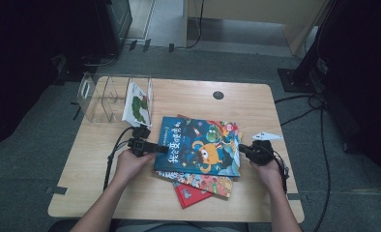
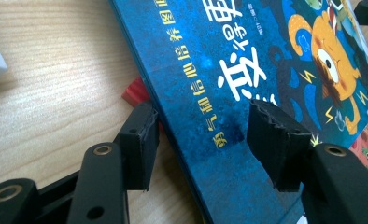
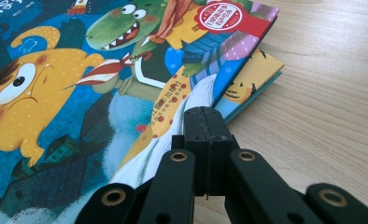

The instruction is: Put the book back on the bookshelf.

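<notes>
Blue and glossy, the top picture book point(image 1: 198, 145) lies face up on a small stack at the middle of the wooden table point(image 1: 271, 193) in the high view. Under it a colourful second book point(image 1: 208, 182) sticks out at the near edge, and a red book point(image 1: 188, 195) pokes out nearer still. The left gripper point(image 1: 160, 149) sits at the blue book's left edge, held by the person's left hand point(image 1: 130, 163). The right gripper point(image 1: 242, 149) meets the book's right edge, with the right hand point(image 1: 268, 169) behind it. At the far left of the table stands a clear plastic file holder point(image 1: 94, 99) with a white book point(image 1: 136, 104) upright in its right slot. A small white card point(image 1: 267, 136) lies just beyond the right gripper.

From the left gripper view, the left gripper point(image 2: 201, 135) has its jaws spread wide and straddles the blue book's point(image 2: 247, 70) edge: one jaw is beside the spine over the table, the other above the cover. A corner of the red book point(image 2: 135, 91) shows beneath.

From the right gripper view, the right gripper point(image 3: 206, 121) has its jaws pressed together with no gap, tips at the edge of the blue book point(image 3: 79, 93). Whether they touch the cover I cannot tell. Beneath the corner, the second book point(image 3: 247, 79) juts out onto the table point(image 3: 331, 93).
</notes>
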`<control>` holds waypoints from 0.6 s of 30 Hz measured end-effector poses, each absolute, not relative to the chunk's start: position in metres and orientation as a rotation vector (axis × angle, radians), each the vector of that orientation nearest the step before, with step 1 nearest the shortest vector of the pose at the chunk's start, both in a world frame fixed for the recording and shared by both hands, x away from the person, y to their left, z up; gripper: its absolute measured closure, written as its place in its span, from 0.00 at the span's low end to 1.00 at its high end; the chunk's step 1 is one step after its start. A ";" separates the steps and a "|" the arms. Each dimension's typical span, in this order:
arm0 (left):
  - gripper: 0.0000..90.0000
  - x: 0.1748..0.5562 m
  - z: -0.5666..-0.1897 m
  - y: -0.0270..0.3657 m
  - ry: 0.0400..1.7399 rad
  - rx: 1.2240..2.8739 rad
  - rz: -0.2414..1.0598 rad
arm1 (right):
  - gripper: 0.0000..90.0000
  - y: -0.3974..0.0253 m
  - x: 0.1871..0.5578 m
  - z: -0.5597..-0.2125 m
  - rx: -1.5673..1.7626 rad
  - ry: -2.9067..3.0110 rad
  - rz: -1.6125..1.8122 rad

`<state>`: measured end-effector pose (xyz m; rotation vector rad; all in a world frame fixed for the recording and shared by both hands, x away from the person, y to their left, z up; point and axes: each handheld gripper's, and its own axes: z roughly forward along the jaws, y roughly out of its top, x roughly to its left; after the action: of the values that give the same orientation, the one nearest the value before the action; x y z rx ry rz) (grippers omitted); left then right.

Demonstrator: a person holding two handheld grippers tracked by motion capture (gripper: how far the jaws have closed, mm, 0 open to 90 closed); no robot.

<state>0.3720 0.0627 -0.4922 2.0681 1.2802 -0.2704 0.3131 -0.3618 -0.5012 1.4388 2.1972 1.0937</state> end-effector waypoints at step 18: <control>0.48 0.371 -0.494 0.066 1.290 2.065 -0.265 | 1.00 -0.362 0.327 -0.504 1.462 2.134 1.128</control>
<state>0.3712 0.0661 -0.4941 2.0654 1.2896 -0.2653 0.3269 -0.3623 -0.5037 1.4622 2.1342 1.1280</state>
